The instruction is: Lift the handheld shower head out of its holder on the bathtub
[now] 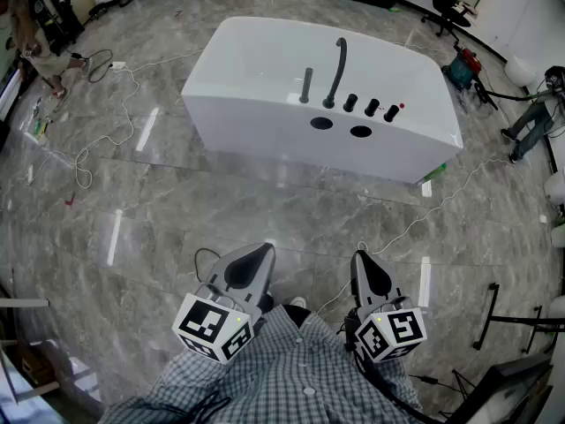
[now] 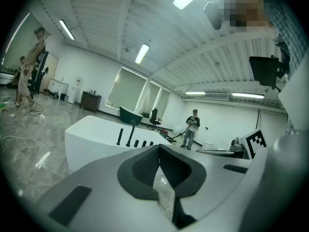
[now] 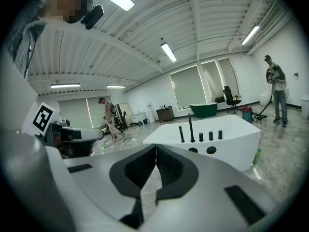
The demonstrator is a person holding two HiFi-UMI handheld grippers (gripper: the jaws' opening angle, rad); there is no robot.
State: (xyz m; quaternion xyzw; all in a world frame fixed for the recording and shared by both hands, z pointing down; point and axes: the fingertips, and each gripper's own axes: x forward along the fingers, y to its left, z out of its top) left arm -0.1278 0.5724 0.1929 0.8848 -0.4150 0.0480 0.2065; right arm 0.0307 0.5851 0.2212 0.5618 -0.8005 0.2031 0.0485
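Observation:
The white bathtub stands on the marble floor a good way ahead of me. On its near ledge a short black rod, the handheld shower head, stands upright in its holder. Right of it rise a tall curved black spout and three black knobs. The left gripper view shows the shower head, and so does the right gripper view, small and distant. My left gripper and right gripper hang close to my body, both shut and holding nothing, far short of the tub. Both point towards the tub.
White cables snake over the floor left and right of the tub. A green bottle lies at the tub's right foot. A person stands far left, another far right. A black stand is at my right.

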